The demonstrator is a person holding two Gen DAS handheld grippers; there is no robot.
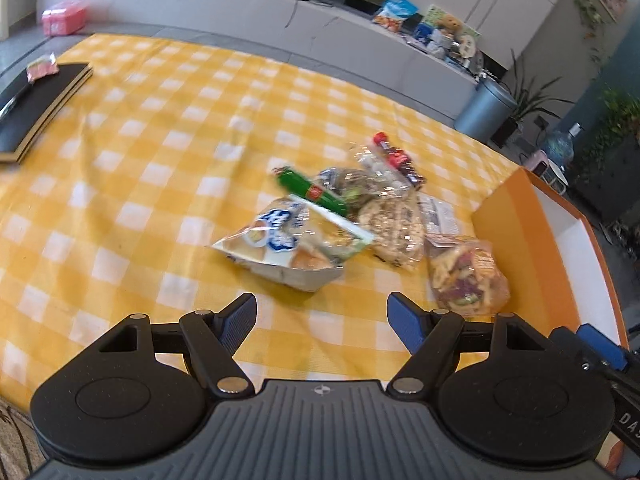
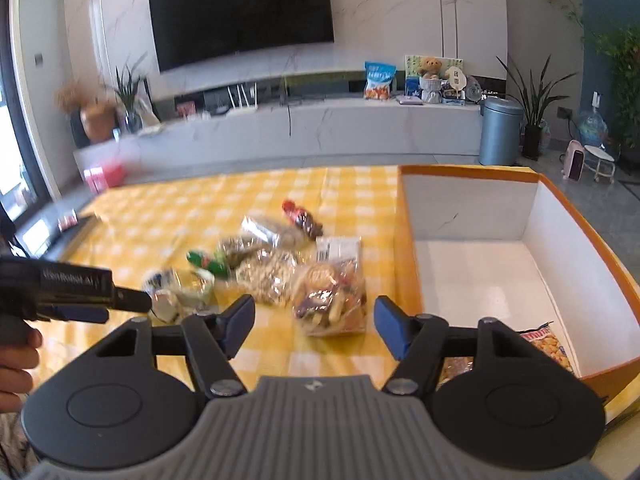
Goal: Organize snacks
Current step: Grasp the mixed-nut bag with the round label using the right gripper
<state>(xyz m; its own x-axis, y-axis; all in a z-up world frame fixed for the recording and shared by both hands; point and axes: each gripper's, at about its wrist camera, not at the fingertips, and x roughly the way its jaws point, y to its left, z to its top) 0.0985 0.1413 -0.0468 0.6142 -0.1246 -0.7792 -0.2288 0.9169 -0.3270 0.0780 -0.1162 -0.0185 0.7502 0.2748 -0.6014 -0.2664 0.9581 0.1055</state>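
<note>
A pile of snacks lies on the yellow checked cloth (image 1: pixel 140 152). It holds a white-blue bread bag (image 1: pixel 280 244), a green packet (image 1: pixel 312 192), a clear bag of mixed crisps (image 1: pixel 464 276) and a small cola bottle (image 1: pixel 396 158). My left gripper (image 1: pixel 322 320) is open and empty, just short of the bread bag. My right gripper (image 2: pixel 314 326) is open and empty, close above the crisps bag (image 2: pixel 332 300). An orange box (image 2: pixel 480 280) with a white inside stands to the right. A snack packet (image 2: pixel 548 344) lies in its near corner.
A black notebook (image 1: pixel 36 108) with a pink packet on it lies at the cloth's far left. A pink box (image 1: pixel 64 20) sits beyond the cloth. A TV bench, a grey bin (image 2: pixel 500 132) and plants stand behind.
</note>
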